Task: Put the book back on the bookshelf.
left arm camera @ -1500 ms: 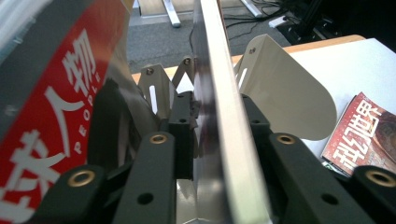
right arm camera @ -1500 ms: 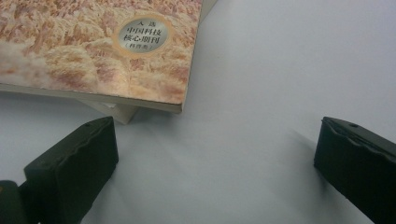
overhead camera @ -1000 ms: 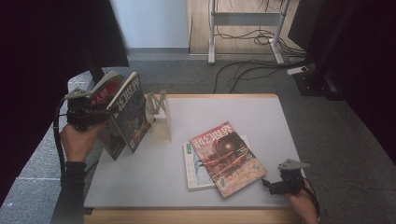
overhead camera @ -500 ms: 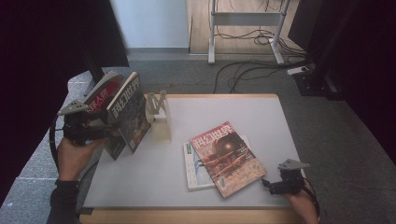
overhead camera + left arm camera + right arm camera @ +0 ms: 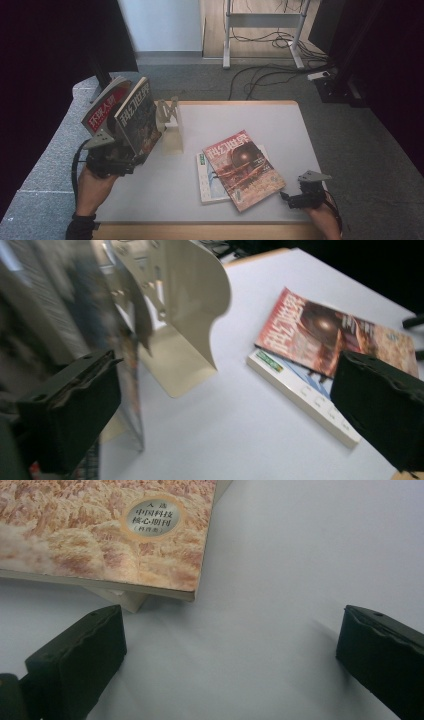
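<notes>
**Two magazines shelved, two to go**

I am standing magazines up against the bookend (image 5: 170,127) at the desk's (image 5: 165,195) far left corner. Two magazines (image 5: 131,112) lean there now, upright but tilted, spines up — a red-covered one behind and a darker one in front, nearest the bookend. My left hand-held gripper (image 5: 107,157) sits low just in front of them; its jaws have just been opening and now stand at their widest, with nothing between them. In the left gripper view the leaning covers blur past the left jaw, beside it rather than in the grip.

My right hand-held gripper (image 5: 305,196) rests at the near right edge of the desk, jaws wide apart and empty, aimed at the near corner of the flat stack (image 5: 240,170). In the right gripper view that corner (image 5: 150,545) lies just ahead of the jaws, not touched.

I judge the placing step done and the next fetch about to begin. The next move calls for a jaw slipped under the top red magazine's (image 5: 320,332) edge without dragging the white one (image 5: 305,390) beneath it — and the leaning pair may slide if nudged.

Count: four magazines, one bookend, two grippers.
</notes>
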The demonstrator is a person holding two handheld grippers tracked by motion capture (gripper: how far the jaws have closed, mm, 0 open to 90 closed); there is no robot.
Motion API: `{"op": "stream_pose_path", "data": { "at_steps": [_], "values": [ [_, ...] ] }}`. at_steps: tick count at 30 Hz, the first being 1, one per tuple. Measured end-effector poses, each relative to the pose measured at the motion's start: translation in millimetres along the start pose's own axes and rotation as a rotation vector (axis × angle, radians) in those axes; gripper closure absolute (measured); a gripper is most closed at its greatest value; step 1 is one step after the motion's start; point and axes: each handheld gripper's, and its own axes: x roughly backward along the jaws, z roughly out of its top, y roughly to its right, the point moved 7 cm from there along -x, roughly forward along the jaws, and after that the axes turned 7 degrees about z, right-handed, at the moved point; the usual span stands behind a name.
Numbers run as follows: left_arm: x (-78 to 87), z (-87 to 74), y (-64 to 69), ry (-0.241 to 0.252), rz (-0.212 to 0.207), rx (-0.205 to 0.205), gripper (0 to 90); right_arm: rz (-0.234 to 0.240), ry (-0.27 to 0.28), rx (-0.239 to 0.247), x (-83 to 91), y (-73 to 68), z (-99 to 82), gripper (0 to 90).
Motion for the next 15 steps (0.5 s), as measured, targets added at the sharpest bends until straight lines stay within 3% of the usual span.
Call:
{"op": "stream_pose_path", "data": {
  "at_steps": [6,11,15],
  "values": [
    [-26.4,-22.5,20.5,-0.019,-0.045,-0.062,0.0,0.0,0.0,-0.001,0.1,-0.1,-0.1,0.0],
    [-51.5,-43.9,33.0,-0.062,-0.064,-0.105,0.0,0.0,0.0,-0.001,0.1,-0.1,-0.1,0.0],
    [-69.3,-59.5,40.6,-0.075,-0.098,-0.097,0.0,0.0,0.0,-0.001,0.1,-0.1,-0.1,0.0]
  ]
}}
